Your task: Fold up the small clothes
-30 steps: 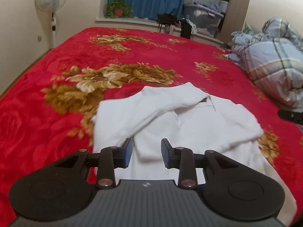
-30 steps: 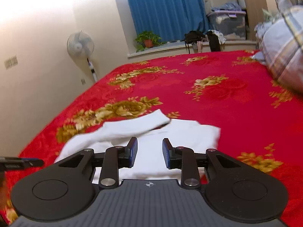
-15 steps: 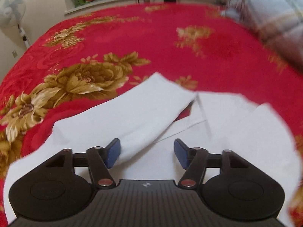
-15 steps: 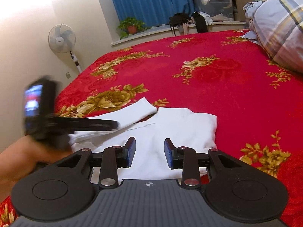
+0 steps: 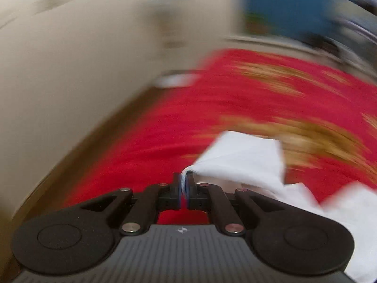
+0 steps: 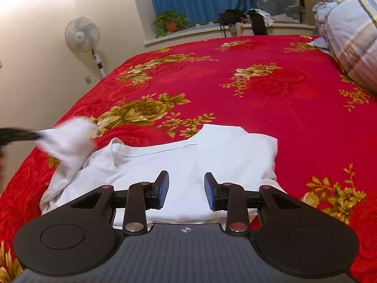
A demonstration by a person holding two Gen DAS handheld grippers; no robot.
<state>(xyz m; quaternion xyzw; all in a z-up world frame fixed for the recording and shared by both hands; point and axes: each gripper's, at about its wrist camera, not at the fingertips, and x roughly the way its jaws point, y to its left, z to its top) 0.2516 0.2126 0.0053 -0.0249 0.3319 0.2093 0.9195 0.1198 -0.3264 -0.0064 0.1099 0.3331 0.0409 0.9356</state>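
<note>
Mid-fold, at the sleeve step. White shirt (image 6: 207,162) spread on the red bed (image 6: 271,89), just ahead of the right gripper (image 6: 186,191), jaws apart and empty. Left gripper (image 5: 183,188) clamped on the sleeve (image 5: 245,158) edge, lifted off the bed, view blurred. Next, probably: carrying the sleeve across the shirt body, laying it flat, then releasing without dragging the cloth askew.

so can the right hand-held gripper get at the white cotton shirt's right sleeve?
Probably yes: right hand-held gripper is open, white cotton shirt lies just ahead, nothing between it and that sleeve.
</note>
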